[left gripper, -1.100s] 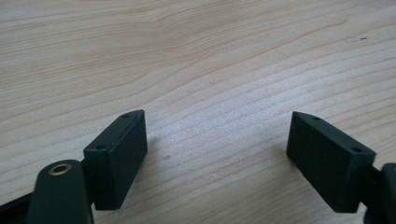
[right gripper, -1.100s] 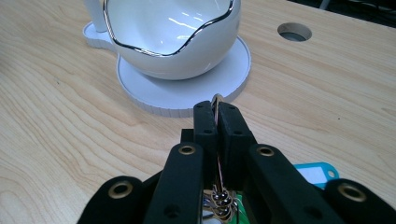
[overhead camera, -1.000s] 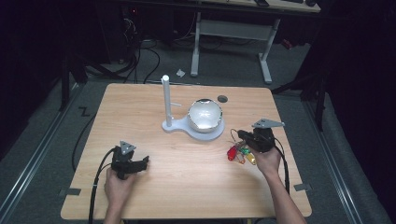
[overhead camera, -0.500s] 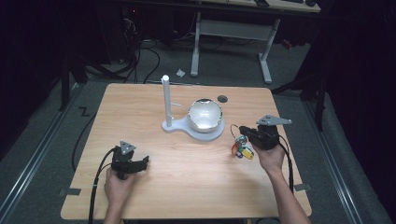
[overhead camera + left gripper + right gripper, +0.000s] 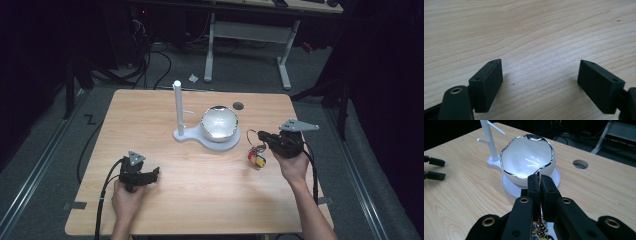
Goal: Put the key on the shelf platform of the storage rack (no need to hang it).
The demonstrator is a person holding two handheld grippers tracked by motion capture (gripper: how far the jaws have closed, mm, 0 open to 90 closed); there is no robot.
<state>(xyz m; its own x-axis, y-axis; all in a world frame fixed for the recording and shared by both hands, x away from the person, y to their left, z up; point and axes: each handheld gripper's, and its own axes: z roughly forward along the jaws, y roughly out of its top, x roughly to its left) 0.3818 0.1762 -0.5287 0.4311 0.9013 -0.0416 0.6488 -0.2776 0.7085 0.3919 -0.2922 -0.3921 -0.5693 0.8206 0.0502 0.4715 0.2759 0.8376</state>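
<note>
Up comes the right tool from where it sat a second ago, and the bunch of keys rises with it, now dangling off the tabletop instead of lying on it, to the right of the white bowl. Meanwhile the left tool has not budged, parked near the front edge, well apart from the bowl on its left side.

Biggest first: the tabletop is pale wood grain with a round cable hole just behind the bowl. The bowl itself is glossy white with a wavy silver rim, sitting on a white base whose thin upright post stands just left of the bowl.

Now the keys: a wire ring at the top, a small cluster beneath it with a red tag and a yellow one, hanging close beside the bowl's base without touching it. In the right gripper view, metal pieces and coloured bits show below the jaws, too cramped to read further.

Right tool: jaws pressed together, pinching the key ring, pointed at the bowl. Left tool: jaws spread wide over bare wood, nothing between them, as the left gripper view shows.
</note>
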